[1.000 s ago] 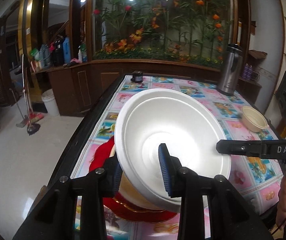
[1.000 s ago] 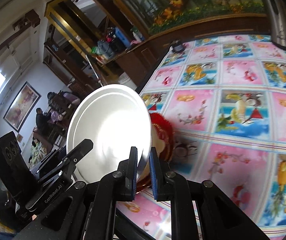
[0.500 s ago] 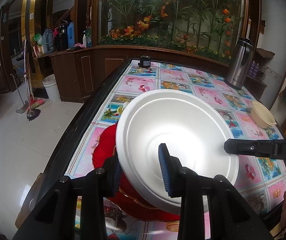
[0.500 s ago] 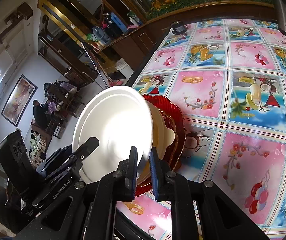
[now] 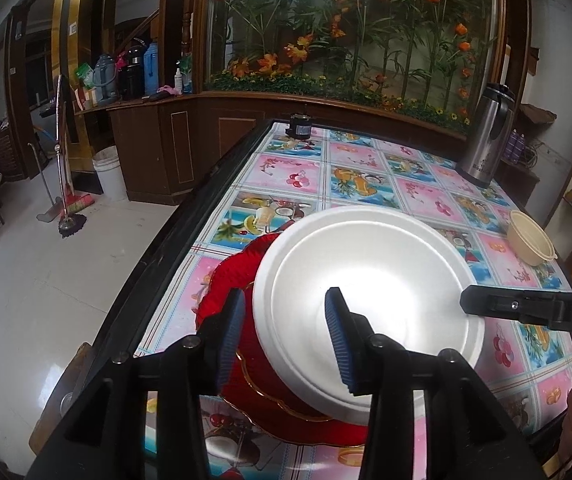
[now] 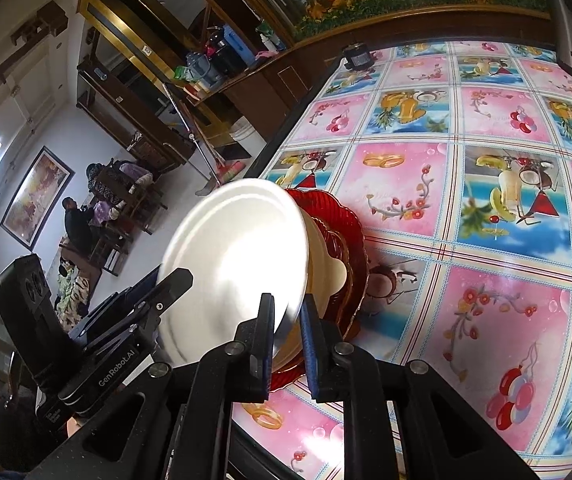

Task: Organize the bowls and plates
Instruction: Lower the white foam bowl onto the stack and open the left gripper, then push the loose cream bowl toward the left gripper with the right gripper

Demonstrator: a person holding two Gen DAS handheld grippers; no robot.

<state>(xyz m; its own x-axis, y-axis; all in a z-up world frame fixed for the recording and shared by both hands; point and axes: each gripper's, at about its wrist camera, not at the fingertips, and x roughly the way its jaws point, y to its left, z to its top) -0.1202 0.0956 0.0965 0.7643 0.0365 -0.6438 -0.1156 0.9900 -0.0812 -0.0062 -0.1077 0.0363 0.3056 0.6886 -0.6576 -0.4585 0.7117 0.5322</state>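
Note:
A white foam plate (image 5: 370,292) lies tilted on a cream dish, over red scalloped plates (image 5: 230,292) near the table's left edge. My left gripper (image 5: 284,334) is open, its fingers straddling the plate's near left rim without clamping it. My right gripper (image 6: 288,344) is shut on the white plate's (image 6: 238,268) rim. The cream dish (image 6: 326,268) and red plates (image 6: 342,224) show behind it. A cream bowl (image 5: 530,242) sits at the table's far right.
A steel thermos (image 5: 484,140) stands at the back right of the patterned tablecloth (image 6: 486,184). A small black object (image 5: 300,128) sits at the far edge. The table's dark left edge (image 5: 174,248) drops to the floor.
The white plate has come down and levelled onto the stack, held by the right gripper. The left gripper's fingers have stayed apart around its rim.

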